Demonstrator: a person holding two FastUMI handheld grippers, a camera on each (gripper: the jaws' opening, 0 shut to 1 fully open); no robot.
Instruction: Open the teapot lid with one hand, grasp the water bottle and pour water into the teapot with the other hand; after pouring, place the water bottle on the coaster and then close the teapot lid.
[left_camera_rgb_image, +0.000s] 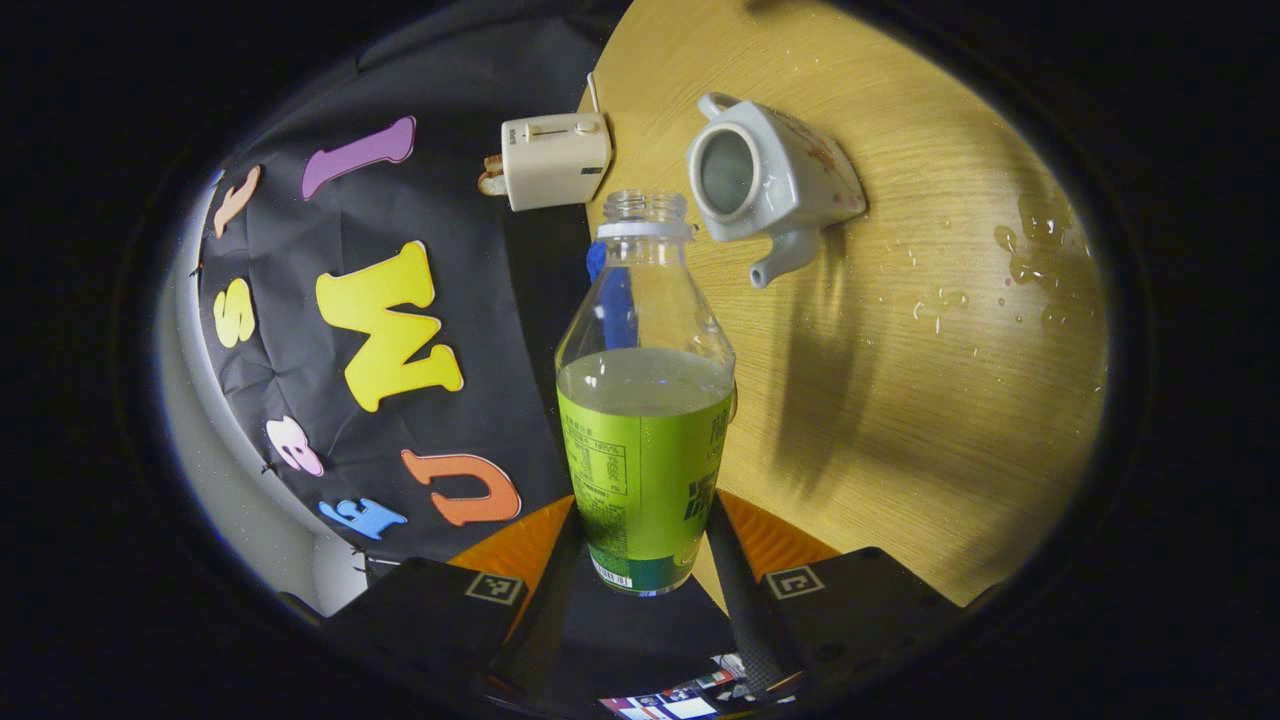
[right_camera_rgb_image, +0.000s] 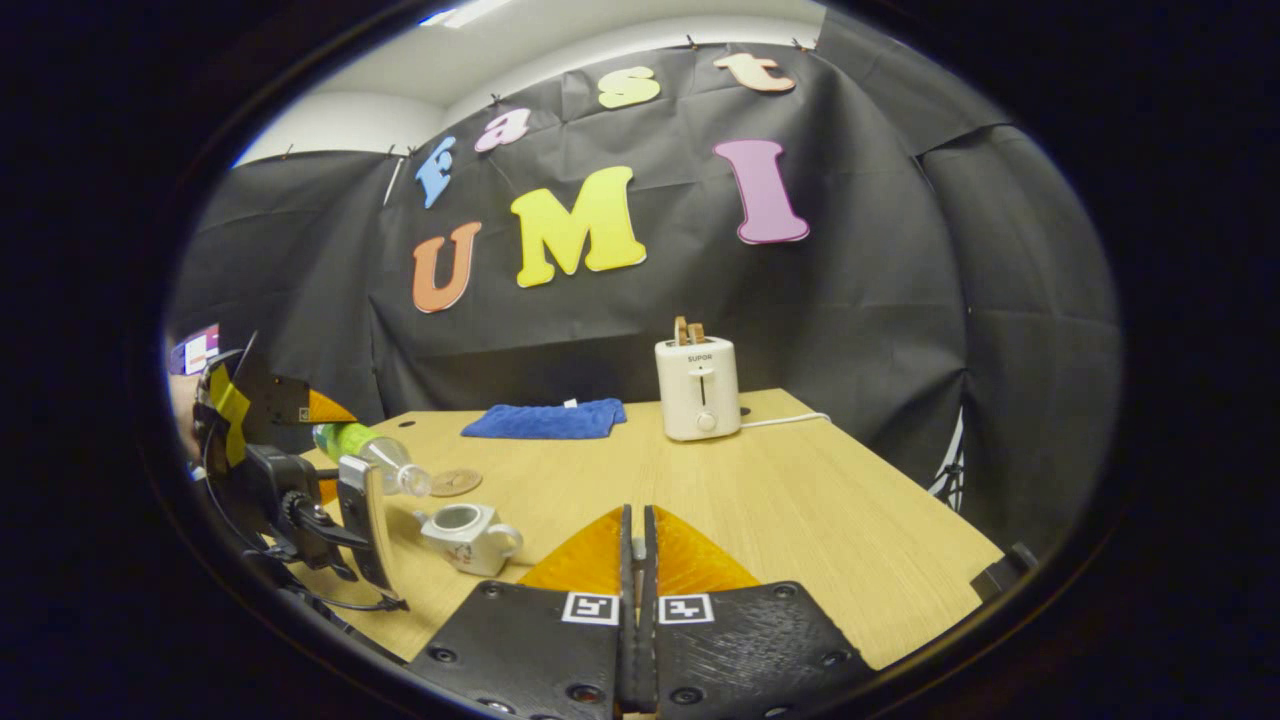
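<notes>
Clear green-labelled water bottle (left_camera_rgb_image: 645, 400) clamped in left gripper (left_camera_rgb_image: 640, 560), tilted above lidless white ceramic teapot (left_camera_rgb_image: 770, 180); pour pending, more tilt needed. Right gripper (right_camera_rgb_image: 637, 580) closed; lid hold cannot be told.

- The teapot (right_camera_rgb_image: 468, 535) mouth is uncovered, with open air between it and the tilted water bottle (right_camera_rgb_image: 372, 450) above.
- Bare table (right_camera_rgb_image: 800, 500) is seen ahead of the right gripper (right_camera_rgb_image: 637, 560), up to the toaster (right_camera_rgb_image: 698, 388).
- Toaster and blue cloth (right_camera_rgb_image: 545, 419) line the far edge; a coaster (right_camera_rgb_image: 456, 482) lies behind the teapot.
</notes>
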